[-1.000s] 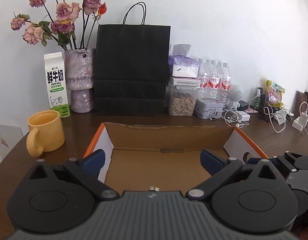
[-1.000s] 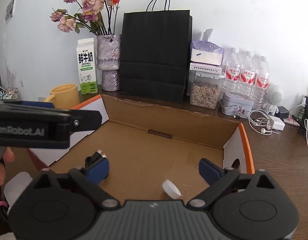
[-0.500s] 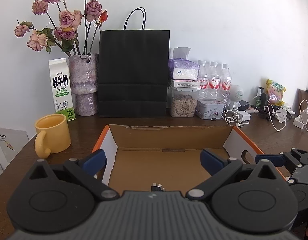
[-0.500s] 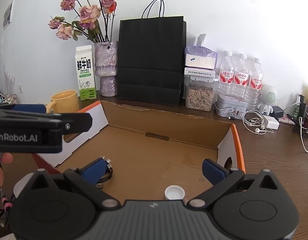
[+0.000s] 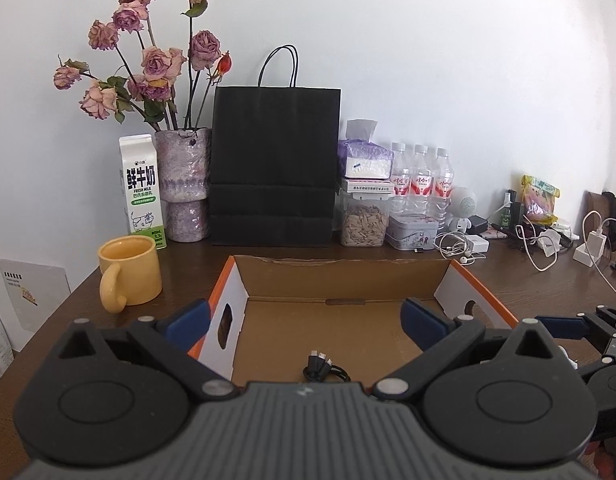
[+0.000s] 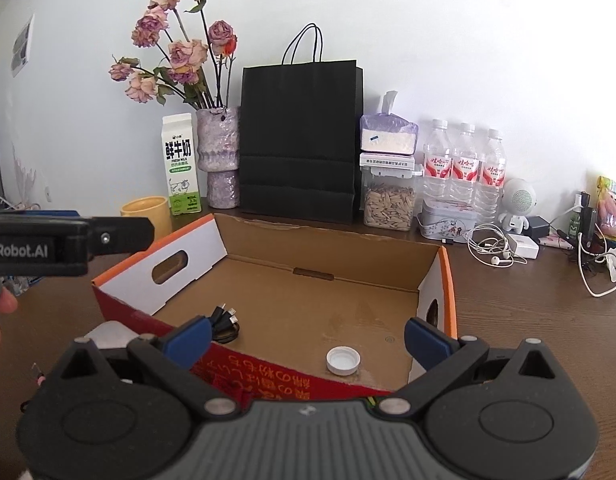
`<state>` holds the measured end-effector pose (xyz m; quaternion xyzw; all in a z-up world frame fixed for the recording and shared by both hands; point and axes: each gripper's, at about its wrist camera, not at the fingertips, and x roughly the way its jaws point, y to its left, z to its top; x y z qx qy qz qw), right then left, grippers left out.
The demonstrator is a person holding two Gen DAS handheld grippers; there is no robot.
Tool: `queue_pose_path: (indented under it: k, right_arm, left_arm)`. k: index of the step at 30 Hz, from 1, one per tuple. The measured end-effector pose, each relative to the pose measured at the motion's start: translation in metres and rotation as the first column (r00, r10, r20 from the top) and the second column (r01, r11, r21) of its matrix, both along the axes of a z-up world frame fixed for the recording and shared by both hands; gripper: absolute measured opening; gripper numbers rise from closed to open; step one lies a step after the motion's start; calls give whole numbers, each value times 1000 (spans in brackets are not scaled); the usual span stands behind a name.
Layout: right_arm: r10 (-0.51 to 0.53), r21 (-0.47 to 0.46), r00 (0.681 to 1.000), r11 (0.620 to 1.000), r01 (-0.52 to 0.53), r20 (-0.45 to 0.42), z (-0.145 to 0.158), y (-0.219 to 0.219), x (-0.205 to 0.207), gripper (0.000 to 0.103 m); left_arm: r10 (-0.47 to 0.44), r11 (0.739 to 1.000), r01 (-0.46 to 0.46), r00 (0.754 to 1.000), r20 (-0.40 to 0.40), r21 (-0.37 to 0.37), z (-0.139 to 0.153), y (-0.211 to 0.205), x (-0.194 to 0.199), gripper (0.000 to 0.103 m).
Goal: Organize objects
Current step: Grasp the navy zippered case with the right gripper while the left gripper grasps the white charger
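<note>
Both grippers, left (image 5: pixel 306 322) and right (image 6: pixel 307 338), spread wide, empty, just short of the box (image 6: pixel 448 276). Inside box: cable (image 6: pixel 224 322) at near-left corner, cap (image 6: pixel 343 361) near front wall.

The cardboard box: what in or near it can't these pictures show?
- Cardboard box near corners: right wrist view, hidden behind the right claw.
- Black cable: left wrist view, partly cut off by the left claw.
- Yellow mug: right wrist view, partly blocked by the other claw.

Both grippers (image 5: pixel 306 322) (image 6: pixel 306 338): black linkages, silver screws, blue pads (image 5: pixel 424 324), ribbed grey bodies; one reads "nRobot.AI".
</note>
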<state>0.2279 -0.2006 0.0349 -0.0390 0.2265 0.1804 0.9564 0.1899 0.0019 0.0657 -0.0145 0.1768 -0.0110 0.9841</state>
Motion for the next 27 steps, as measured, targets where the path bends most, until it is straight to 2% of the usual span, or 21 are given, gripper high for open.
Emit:
queue_pose_path:
  k: [10,19,27]
  right_arm:
    - [-12,16,1000,1000,12,-7,-8,-22,-47,103]
    - [-27,8,999,1000,27,-39,-25,-33,-84,103]
    - [-27,5,997,1000,27,-69,-36,-37,-101,103]
  left_arm:
    - [50,999,-50,999,9,-6,-5,24,-49,103]
    - [103,995,-103,993,-63,2,-27,53,-88,103]
    - [124,992,-123,981,-148,12,-50,69,-109,103]
